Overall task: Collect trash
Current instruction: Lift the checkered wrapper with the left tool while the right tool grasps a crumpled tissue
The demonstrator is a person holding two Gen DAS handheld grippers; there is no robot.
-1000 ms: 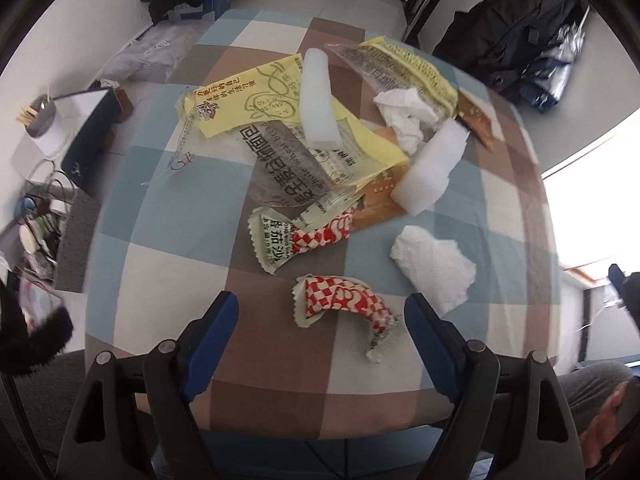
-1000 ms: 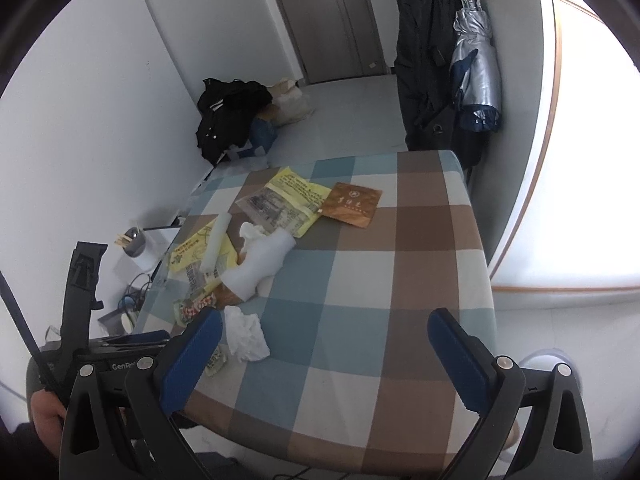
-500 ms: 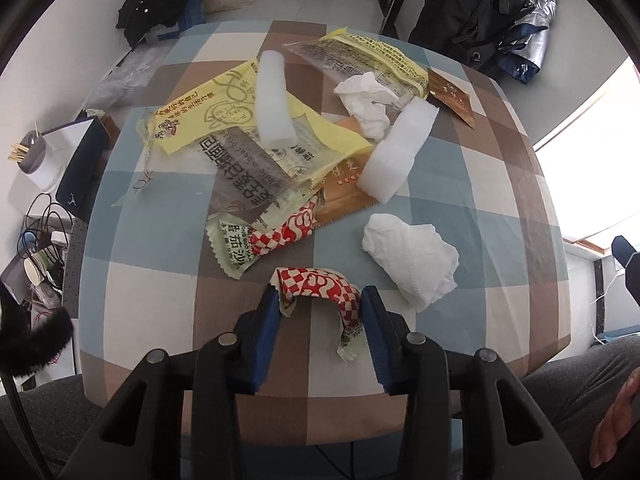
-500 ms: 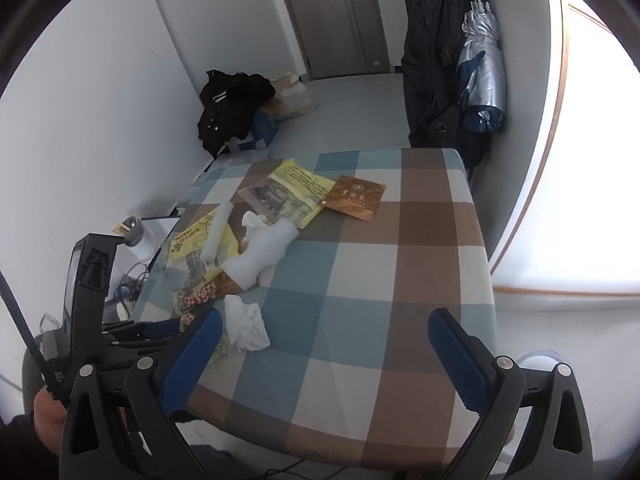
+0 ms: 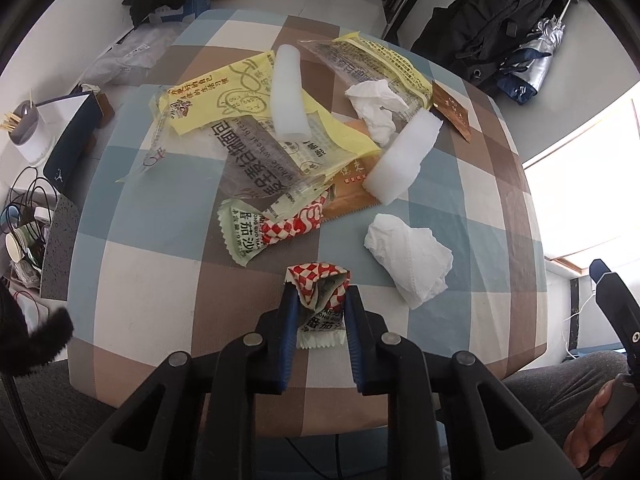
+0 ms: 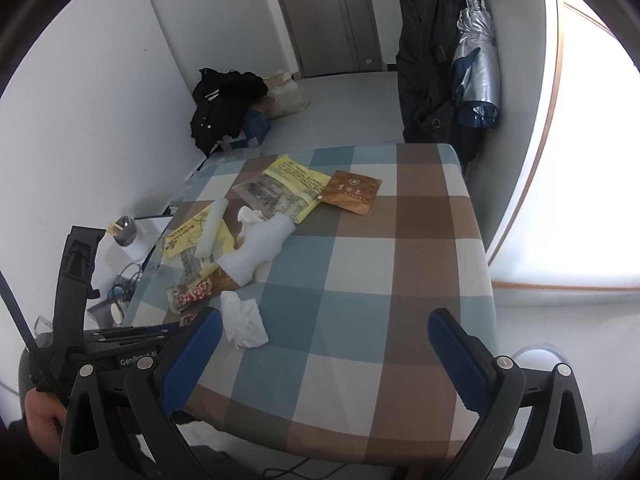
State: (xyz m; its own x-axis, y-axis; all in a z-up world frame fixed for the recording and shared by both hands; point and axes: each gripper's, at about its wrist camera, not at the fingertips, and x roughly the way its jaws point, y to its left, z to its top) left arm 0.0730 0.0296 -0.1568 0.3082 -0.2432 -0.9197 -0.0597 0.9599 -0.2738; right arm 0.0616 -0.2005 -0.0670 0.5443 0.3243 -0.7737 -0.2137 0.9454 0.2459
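Left gripper [image 5: 319, 299] jaws closing on the red-checked wrapper [image 5: 320, 280], pads pinching it, near the bench [image 5: 160, 300] front edge. Crumpled tissue [image 5: 412, 256] just beside it. Right gripper [image 6: 324, 344] wide, nothing between its jaws, over the bench's front corner.

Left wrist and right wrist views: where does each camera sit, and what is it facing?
Left wrist: on the left gripper, looking steeply down at the table; jaws closing on a red-checked wrapper; a hand shows lower right.
Right wrist: on the right gripper, open, facing across the table toward a door.
Shared: the crumpled tissue.
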